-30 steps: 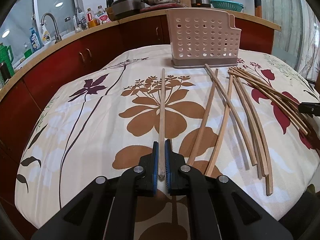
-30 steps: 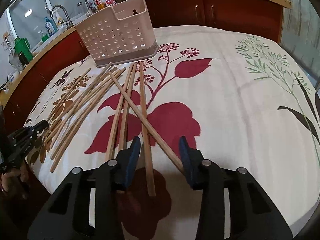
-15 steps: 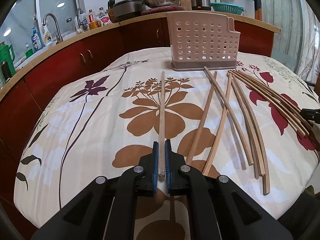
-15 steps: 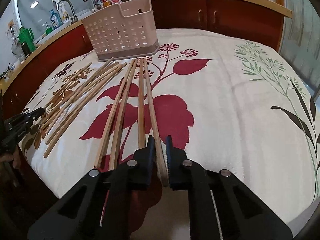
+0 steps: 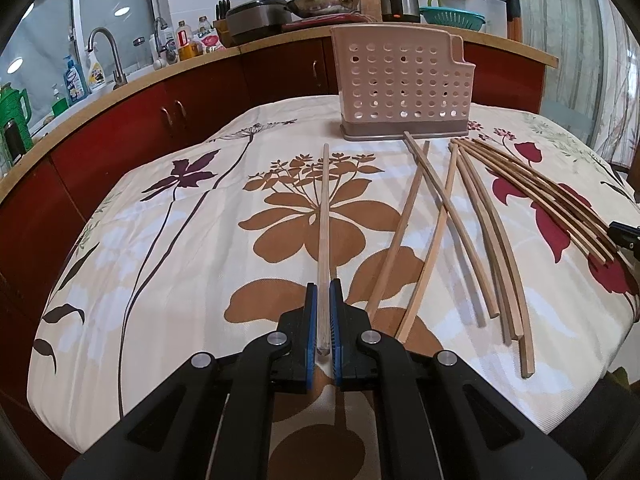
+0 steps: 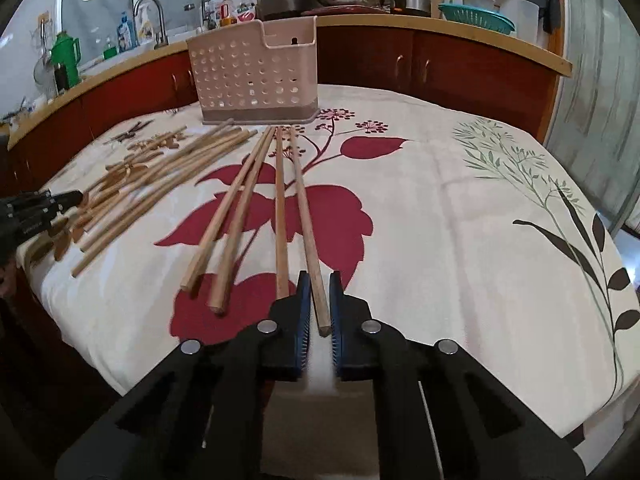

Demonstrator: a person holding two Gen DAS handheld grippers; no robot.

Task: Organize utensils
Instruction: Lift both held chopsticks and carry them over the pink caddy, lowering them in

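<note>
My left gripper [image 5: 323, 285] is shut on the near end of a pale wooden chopstick [image 5: 324, 220] that points across the flowered cloth toward the perforated beige utensil holder [image 5: 404, 84]. Several loose chopsticks [image 5: 480, 220] lie fanned to its right. In the right wrist view, my right gripper [image 6: 319, 278] has its jaws closing on the near end of the rightmost chopstick [image 6: 304, 216], with the blue pads against its sides. Another chopstick [image 6: 280, 220] lies just left of it, and the holder [image 6: 256, 76] stands straight ahead. The left gripper [image 6: 60, 200] shows at the far left edge.
The table [image 6: 480, 208] is covered by a cream cloth with red and brown flowers. Red cabinets and a wooden counter [image 5: 280, 40] with a sink, bottles, pans and a kettle run behind it. The table's near edge drops off just below both grippers.
The right gripper's jaws went from wide to closed around one chopstick, which swung from a diagonal to lie parallel with its neighbours. The left gripper kept still, holding its chopstick.
</note>
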